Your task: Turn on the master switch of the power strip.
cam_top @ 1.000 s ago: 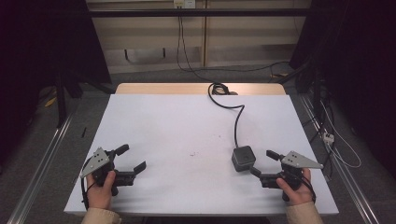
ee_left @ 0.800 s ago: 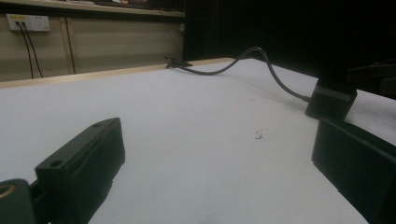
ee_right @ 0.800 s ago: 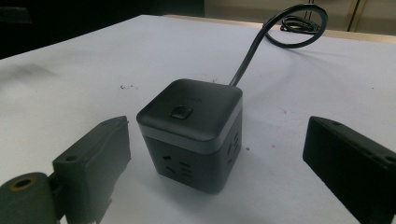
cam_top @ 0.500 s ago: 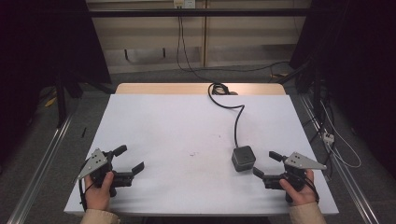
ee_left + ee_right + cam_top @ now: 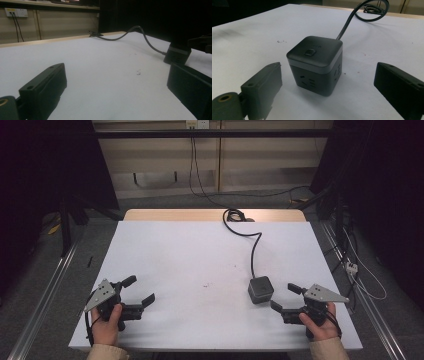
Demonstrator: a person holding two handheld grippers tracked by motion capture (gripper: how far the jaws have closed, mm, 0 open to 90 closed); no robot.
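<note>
Sitting on the white table (image 5: 165, 250) just ahead of the spread-jawed right gripper (image 5: 288, 296), the socket cube (image 5: 261, 289) looked rigid, smooth, cord-tethered, best pinched across opposite side faces; left gripper (image 5: 138, 291) also gaped, empty.

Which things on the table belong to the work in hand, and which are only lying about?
Belong to the work:
- black socket cube, just ahead of the open right gripper
- its cable, running to the far edge
- left gripper, open, apart from the cube

Only lying about:
- small dark specks on the white table
</note>
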